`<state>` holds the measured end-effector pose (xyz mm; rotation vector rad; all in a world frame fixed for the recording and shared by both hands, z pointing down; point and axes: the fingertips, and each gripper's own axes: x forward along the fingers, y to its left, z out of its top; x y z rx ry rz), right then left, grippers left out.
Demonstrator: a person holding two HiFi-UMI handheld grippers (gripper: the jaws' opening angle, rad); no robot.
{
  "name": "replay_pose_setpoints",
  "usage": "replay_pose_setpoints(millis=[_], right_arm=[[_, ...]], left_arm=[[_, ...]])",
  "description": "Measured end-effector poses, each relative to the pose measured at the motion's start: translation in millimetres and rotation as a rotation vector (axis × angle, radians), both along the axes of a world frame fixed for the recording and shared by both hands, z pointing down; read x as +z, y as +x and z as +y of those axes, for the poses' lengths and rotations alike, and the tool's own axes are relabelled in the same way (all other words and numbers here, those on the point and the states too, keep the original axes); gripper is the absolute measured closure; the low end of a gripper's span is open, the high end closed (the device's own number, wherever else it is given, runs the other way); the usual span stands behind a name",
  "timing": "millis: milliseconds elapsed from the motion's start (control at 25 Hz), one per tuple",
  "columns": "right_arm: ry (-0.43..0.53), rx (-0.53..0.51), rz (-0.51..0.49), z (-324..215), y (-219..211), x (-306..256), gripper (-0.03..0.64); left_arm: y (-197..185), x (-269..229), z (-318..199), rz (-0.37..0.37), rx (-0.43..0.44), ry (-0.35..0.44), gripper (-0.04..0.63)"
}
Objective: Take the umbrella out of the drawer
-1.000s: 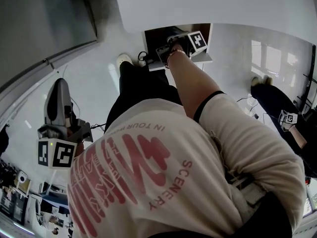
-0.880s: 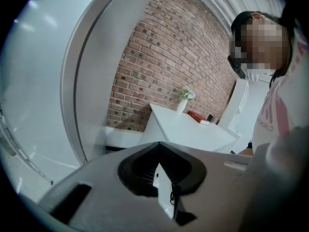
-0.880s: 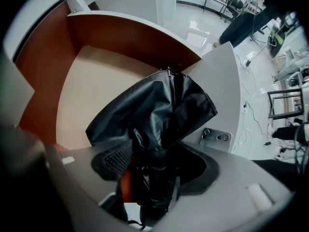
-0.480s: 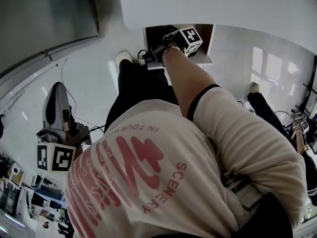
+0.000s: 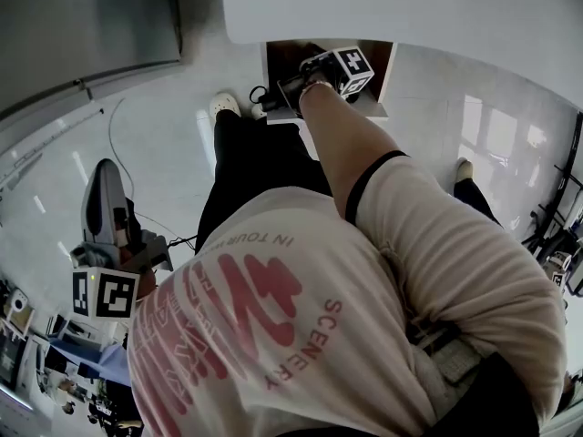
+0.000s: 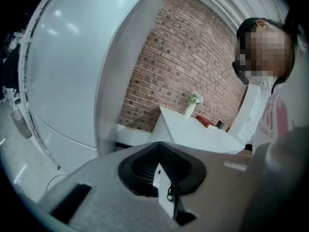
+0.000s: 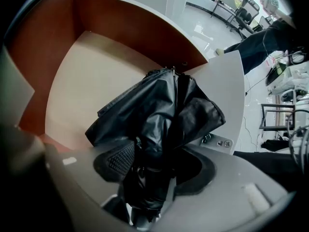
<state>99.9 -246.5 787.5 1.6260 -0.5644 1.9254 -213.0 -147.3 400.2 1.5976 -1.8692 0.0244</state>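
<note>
A folded black umbrella [image 7: 164, 110] stands up out of the open drawer [image 7: 120, 23], whose walls are red-brown and whose floor is beige. My right gripper [image 7: 157, 161] points steeply down into the drawer. Its jaws have just been closing with the umbrella's lower part between them, and now grip it. In the head view the right gripper [image 5: 314, 62] sits over the drawer [image 5: 282, 55] at the top centre, at the end of the outstretched arm. My left gripper [image 5: 105, 176] hangs at the lower left, far from the drawer. The left gripper [image 6: 161, 149] is shut and holds nothing.
The drawer belongs to a white cabinet [image 5: 364, 7]. A white shoe [image 5: 221, 107] and a cable [image 5: 118, 144] are on the pale floor. Another person's leg [image 5: 474, 194] is at the right. The left gripper view shows a brick wall [image 6: 188, 57] and a white table [image 6: 193, 132].
The right gripper's marker cube has shifted a little left over the drawer. The left gripper has drifted lower in the view. The other person at the right has moved away.
</note>
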Motion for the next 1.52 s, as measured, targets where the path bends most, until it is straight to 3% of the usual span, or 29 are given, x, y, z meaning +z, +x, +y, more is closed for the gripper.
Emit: replay_pose_setpoints(millis=[520,1240,1520], right_arm=[[-0.004,-0.007,-0.02,0.4,-2.9,5.7,0.376],[0.035,0.08,-0.106,1.1,-11.0,0.2,0.393],[0.06,0.067,-0.12,-1.9,-11.2,-7.1,0.396]], left_arm=[[4.5,15.6,19.8,0.029,-0.061,-0.006,0.592],[-10.7,11.7,3.9,0.037,-0.036,0.034,0.592],[-18.8,7.5,-2.2,0.046,-0.018,0.053,0.592]])
